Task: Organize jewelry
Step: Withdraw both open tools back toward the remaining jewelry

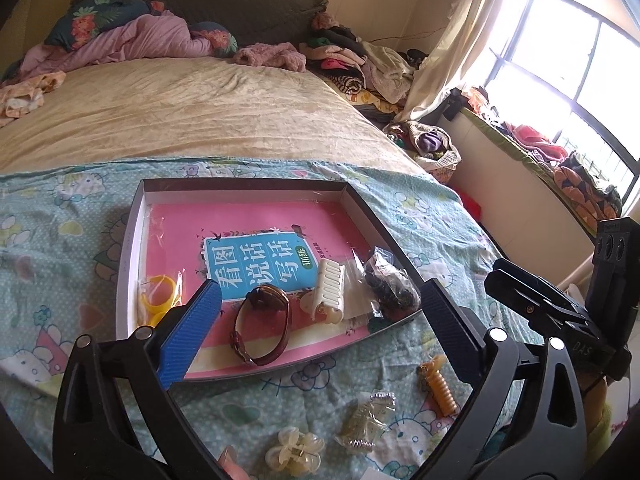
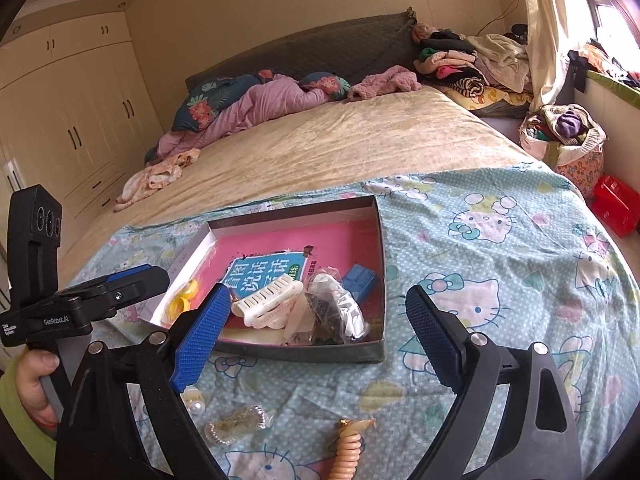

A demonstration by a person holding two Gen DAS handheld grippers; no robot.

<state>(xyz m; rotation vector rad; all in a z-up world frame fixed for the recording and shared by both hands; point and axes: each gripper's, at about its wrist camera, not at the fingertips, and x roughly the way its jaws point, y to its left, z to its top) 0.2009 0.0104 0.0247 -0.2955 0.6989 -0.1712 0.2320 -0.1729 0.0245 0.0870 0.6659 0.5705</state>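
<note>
Several pieces already lying in the shallow box [image 1: 134,216] at mid-frame: brown watch [image 1: 262,322], white hair comb [image 1: 331,290], bagged dark beads [image 1: 390,284], yellow rings [image 1: 158,296] at lower left of the box. Still waiting outside on the Hello Kitty sheet [image 2: 500,248], along the bottom of the frame: pale claw clip [image 1: 294,456], small bag of metal trinkets [image 1: 366,420], amber spiral hair tie [image 1: 438,384]. Sorting apparently mid-way, between picks. Likely calling next for dipping down to one of those loose pieces, closing on it, carrying it over the near rim. Left gripper [image 1: 320,320] hovering over the box's near edge, jaws spread wide, released, holding and touching nothing. Right gripper [image 2: 316,340] likewise gaping above the near rim, empty, spiral hair tie [image 2: 348,448] sitting just below it.
</note>
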